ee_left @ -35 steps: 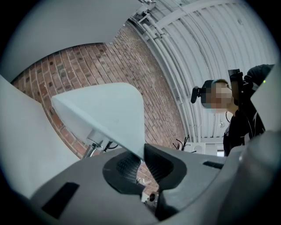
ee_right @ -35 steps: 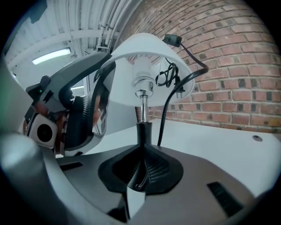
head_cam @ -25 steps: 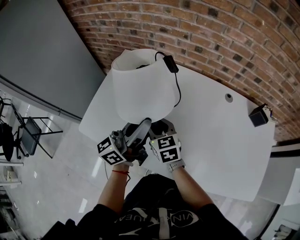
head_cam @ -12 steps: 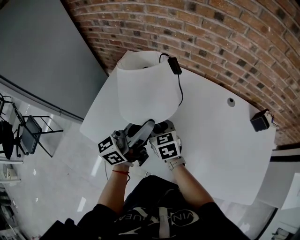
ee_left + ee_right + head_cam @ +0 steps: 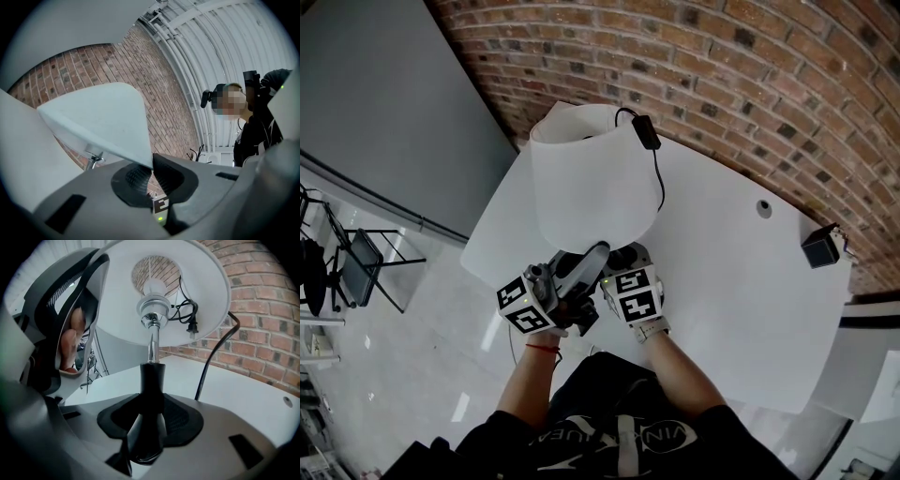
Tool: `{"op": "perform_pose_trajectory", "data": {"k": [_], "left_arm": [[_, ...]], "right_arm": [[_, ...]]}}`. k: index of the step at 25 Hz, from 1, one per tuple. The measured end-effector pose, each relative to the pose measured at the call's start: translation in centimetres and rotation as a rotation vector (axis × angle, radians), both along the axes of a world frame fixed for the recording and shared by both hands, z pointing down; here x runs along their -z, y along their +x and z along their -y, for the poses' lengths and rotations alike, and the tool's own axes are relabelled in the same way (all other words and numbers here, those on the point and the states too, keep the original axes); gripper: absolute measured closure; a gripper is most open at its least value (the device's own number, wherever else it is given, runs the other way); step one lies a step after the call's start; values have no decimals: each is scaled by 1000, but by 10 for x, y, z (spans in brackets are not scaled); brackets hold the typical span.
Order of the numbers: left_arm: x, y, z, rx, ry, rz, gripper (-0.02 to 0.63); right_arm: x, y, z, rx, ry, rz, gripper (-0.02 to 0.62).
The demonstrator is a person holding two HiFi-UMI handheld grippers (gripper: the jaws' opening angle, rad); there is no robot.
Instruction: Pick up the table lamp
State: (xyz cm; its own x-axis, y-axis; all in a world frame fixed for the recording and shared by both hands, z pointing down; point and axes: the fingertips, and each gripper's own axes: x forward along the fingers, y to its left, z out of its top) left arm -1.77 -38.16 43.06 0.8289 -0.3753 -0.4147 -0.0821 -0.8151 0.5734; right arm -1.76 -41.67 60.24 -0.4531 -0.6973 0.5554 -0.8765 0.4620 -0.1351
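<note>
Your left gripper [image 5: 584,269], lower centre of the head view, pinches the white lampshade's [image 5: 586,183] bottom rim, apparently steadying the table lamp [image 5: 153,305] on the white table [image 5: 741,281]. Just right, your right gripper's [image 5: 625,259] jaws are opening around the lamp's black stem [image 5: 152,378], likely to seat it for lifting.

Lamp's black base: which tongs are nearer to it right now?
Right. The right tongs straddle the black base, jaws opening around it; the left tongs are higher, pinching the white shade at its rim.
</note>
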Motion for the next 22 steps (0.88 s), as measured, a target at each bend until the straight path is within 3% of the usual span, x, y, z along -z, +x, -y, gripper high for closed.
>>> {"op": "perform_pose_trajectory", "data": {"k": [9, 22], "left_arm": [[14, -2, -12, -1, 35, 10, 591], [59, 4, -35, -24, 153, 48, 591]], "right_arm": [[17, -4, -6, -1, 61, 4, 447], [65, 1, -15, -18, 173, 7, 446]]}}
